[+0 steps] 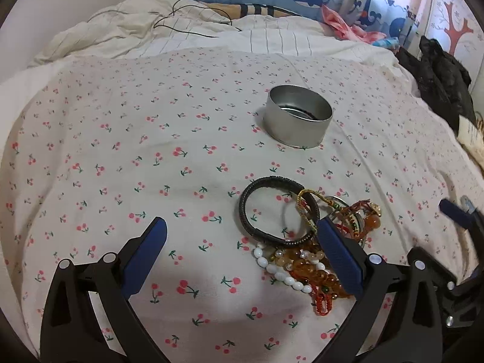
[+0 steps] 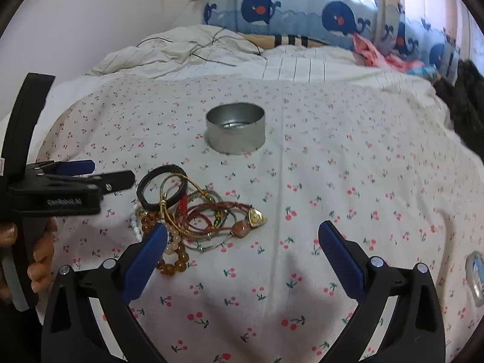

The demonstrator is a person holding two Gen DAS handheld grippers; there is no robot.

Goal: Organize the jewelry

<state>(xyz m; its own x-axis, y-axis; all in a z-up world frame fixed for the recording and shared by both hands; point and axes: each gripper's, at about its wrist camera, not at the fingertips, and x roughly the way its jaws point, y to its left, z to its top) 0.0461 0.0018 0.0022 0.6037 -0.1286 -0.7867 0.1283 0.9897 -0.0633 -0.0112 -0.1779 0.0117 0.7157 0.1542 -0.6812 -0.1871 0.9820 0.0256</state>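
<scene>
On the bed, on the cherry-print sheet [image 1: 151, 157], the jewelry pile [image 1: 305, 248] is lying in a tangle: black bracelet [image 1: 272, 211], white bead strand [image 1: 281, 272], amber beads [image 2: 174, 261], red cords, a gold heart charm [image 2: 257, 216]. The round metal tin [image 1: 298, 119] is sitting upright, well apart from the pile, further up the bed. I'm holding my left gripper [image 1: 242, 260] wide open, gripping nothing, its right finger overlapping the pile. My right gripper [image 2: 243, 257] is also gaping wide, holding nothing, its left finger over the amber beads. My hand [image 2: 39, 260] is showing at the right view's left edge.
</scene>
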